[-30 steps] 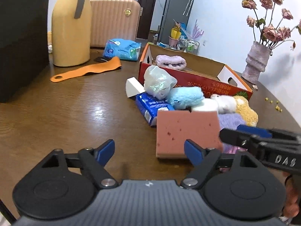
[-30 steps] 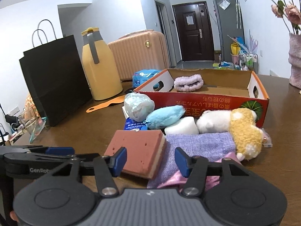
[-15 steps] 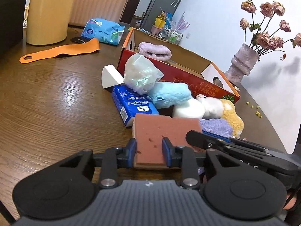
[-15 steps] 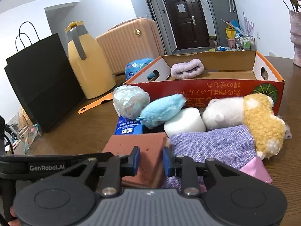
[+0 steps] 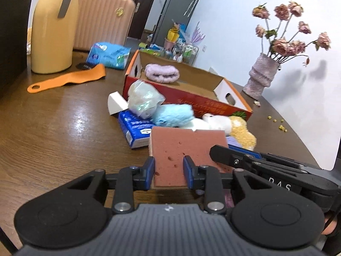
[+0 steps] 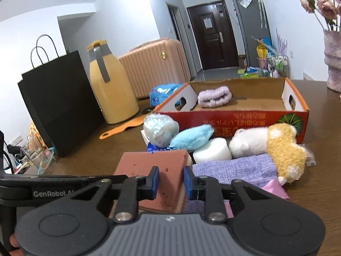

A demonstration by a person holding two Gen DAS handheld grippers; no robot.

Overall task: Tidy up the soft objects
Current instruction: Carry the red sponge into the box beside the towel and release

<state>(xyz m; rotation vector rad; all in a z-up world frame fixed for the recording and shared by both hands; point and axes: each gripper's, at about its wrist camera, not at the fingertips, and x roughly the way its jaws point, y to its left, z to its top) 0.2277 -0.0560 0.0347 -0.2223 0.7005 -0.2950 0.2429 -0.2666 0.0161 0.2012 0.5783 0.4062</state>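
Both tongs pinch the same reddish-brown sponge [image 5: 183,149]: the left tongs [image 5: 168,171] on its near edge, the right tongs [image 6: 169,180] on its near right corner, blue pads pressed into the foam. The sponge sits near on the brown surface [image 5: 53,123], tilted, its right side over a purple cloth [image 6: 234,168]. Far left stand a black paper bag [image 6: 57,104] and a yellow jug [image 6: 110,93], with an orange scraper [image 6: 121,128] lying before them. Just beyond the sponge a bagged blue ball [image 6: 159,130], a blue plush [image 6: 191,137], a white foam roll [image 6: 212,151] and a white-and-yellow plush [image 6: 275,145] crowd between it and the red cardboard box [image 6: 234,121], which holds a lilac headband [image 6: 214,96]. A vase [image 5: 262,74] stands far right
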